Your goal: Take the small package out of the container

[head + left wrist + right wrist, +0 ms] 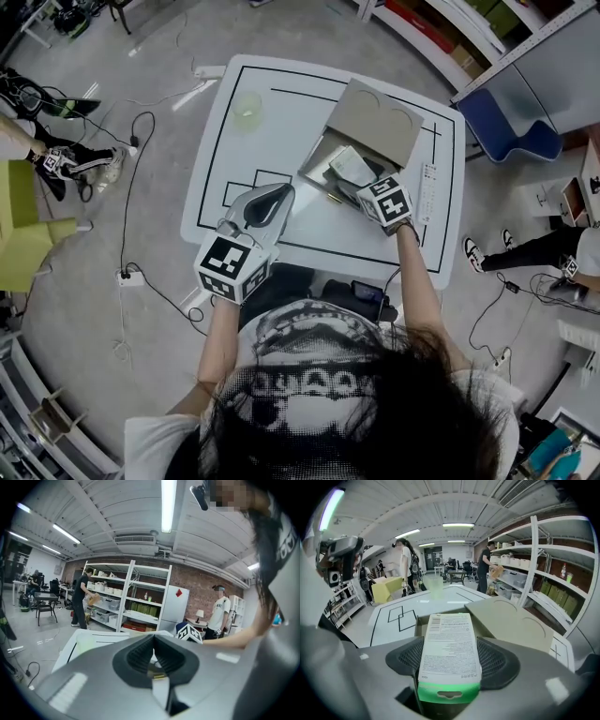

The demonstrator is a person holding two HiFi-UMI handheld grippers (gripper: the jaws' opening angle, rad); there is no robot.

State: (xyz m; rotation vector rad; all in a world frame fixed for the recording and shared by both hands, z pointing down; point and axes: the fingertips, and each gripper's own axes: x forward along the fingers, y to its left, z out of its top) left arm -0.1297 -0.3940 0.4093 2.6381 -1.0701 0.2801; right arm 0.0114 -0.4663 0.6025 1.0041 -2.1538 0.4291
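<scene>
Right gripper point(450, 660) is down at the container point(375, 120), jaws spread wide around the small package point(449, 639), which is still in the box and doesn't look clamped yet. Next up, I'd say: squeeze shut on it and lift straight out. Left gripper point(153, 644) is closed and empty.

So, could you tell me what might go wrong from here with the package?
The small package sits between the wide-spread pads of the right claw, so it may slip if lifted before they press firmly. The cardboard box is not steadied; the left claw hangs clear of it, so the box could drag along.
</scene>
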